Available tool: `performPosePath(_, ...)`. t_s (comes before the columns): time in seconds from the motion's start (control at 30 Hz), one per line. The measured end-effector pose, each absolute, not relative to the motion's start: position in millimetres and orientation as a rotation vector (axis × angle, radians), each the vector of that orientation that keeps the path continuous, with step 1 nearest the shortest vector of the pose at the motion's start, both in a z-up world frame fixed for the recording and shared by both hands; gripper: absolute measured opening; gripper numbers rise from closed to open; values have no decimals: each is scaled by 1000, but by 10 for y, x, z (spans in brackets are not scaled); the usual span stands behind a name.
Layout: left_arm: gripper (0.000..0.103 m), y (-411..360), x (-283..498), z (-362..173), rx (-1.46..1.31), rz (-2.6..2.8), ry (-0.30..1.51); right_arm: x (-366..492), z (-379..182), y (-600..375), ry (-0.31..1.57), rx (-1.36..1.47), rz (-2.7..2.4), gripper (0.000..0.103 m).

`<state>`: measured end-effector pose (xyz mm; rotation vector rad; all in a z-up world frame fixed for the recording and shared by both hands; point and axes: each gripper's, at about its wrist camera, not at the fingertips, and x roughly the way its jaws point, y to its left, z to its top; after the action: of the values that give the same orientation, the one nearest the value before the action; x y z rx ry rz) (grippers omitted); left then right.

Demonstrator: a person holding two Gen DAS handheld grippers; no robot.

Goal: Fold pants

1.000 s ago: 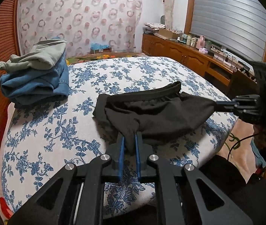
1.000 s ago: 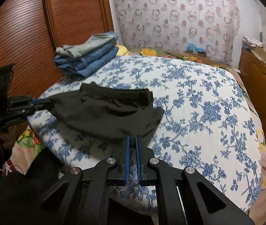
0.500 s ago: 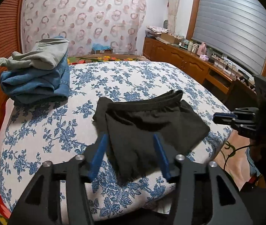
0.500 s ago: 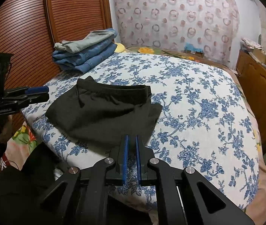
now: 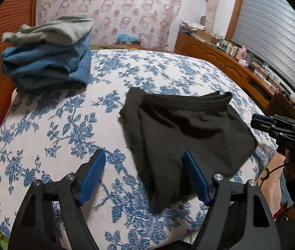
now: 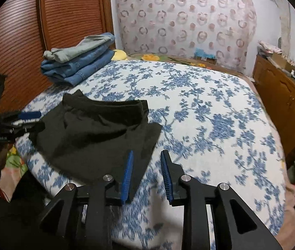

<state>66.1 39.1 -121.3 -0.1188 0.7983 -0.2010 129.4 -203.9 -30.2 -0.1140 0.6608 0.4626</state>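
Left wrist view: both sets of jaws opening over black pants [image 5: 189,137] on bed [image 5: 64,125]; left gripper [image 5: 143,177] straddles a loose edge that could snag; right gripper [image 6: 145,170] grips nothing.

Left gripper [image 5: 144,170]: jaws opening, blue pads well apart, the near hem of the black pants [image 5: 189,133] lying loose between them, not pressed. Black pants: folded, flat on the bed [image 5: 64,129], waistband at the far edge. Right gripper [image 5: 260,121]: at the right edge, just beside the pants' corner. Folded clothes stack [image 5: 47,58]: blue under grey-green, far left on the bed.
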Motion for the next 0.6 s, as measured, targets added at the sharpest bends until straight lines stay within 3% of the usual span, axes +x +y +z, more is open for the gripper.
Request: performPosePath(0.6, 78, 322, 774, -1168, -94, -202, 778, 1932, -291, -1641, 679, -198, 535, 33)
